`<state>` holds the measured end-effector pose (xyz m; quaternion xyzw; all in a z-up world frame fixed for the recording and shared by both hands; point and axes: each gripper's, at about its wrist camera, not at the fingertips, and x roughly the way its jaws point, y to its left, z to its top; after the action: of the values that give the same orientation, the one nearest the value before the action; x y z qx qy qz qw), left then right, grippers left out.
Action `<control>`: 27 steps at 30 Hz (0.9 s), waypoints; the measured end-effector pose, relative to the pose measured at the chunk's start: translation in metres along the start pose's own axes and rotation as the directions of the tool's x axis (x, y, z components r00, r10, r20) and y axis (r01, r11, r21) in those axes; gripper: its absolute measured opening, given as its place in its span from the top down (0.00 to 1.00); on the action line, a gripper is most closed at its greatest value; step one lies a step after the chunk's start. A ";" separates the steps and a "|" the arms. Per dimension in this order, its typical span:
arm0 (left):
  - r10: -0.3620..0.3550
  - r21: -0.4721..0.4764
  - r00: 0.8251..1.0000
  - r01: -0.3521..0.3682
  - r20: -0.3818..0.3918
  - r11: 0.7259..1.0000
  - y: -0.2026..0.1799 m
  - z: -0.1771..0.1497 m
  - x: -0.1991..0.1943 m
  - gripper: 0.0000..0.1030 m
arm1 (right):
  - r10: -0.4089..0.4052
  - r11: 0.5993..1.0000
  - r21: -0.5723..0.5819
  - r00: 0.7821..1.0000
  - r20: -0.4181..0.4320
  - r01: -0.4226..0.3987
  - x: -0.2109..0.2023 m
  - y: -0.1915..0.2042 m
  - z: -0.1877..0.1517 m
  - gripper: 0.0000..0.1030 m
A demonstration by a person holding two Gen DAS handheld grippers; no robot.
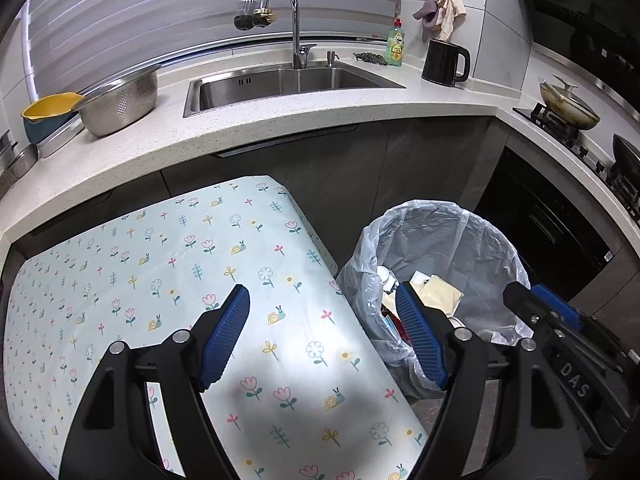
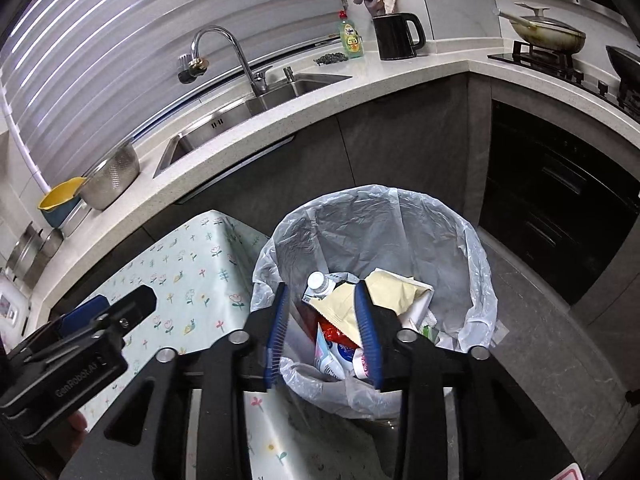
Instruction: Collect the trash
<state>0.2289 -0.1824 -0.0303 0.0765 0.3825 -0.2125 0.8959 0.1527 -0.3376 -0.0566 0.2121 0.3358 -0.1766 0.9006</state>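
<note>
Beside the flower-patterned table [image 1: 256,264], a round trash bin [image 2: 476,280] lined with a thin clear plastic bag [image 2: 360,216] stands on the floor, close against the table's edge. Inside it lies the collected trash — a pale yellow wrapper [image 2: 380,288], a white-capped bottle [image 2: 318,282], a red packet [image 2: 332,330] and a blue-and-white pack [image 2: 334,354] heaped together at the bottom. The right claw [image 2: 324,332] hangs over the bin's mouth, pointing down into it, its blue pads partly apart with nothing pressed between them; the trash shows through the gap, lower down. The left claw [image 1: 320,336] is spread wide and empty, one finger over the table's cloth, the other over the bin's near rim. No loose trash shows on the visible part of the table top. Behind, a white kitchen counter [image 1: 280,120] carries a steel sink [image 1: 280,84], a metal colander [image 1: 120,102], a green soap bottle [image 1: 395,46] and a black kettle [image 1: 444,62].
</note>
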 end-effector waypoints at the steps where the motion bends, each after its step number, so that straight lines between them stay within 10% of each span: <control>1: 0.006 0.002 1.000 -0.006 0.002 1.000 0.000 -0.001 -0.002 0.30 | -0.002 1.000 -0.005 1.000 0.006 0.002 -0.006 0.002 -0.001 0.54; 27: 0.102 -0.057 0.995 -0.101 -0.002 0.993 0.026 -0.050 -0.072 0.19 | -0.087 0.981 -0.173 0.996 -0.001 0.086 -0.081 0.034 -0.044 0.18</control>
<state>0.1632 -0.1205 -0.0143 0.0702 0.3837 -0.1558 0.9075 0.0877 -0.2731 -0.0228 0.1190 0.3627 -0.1848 0.9056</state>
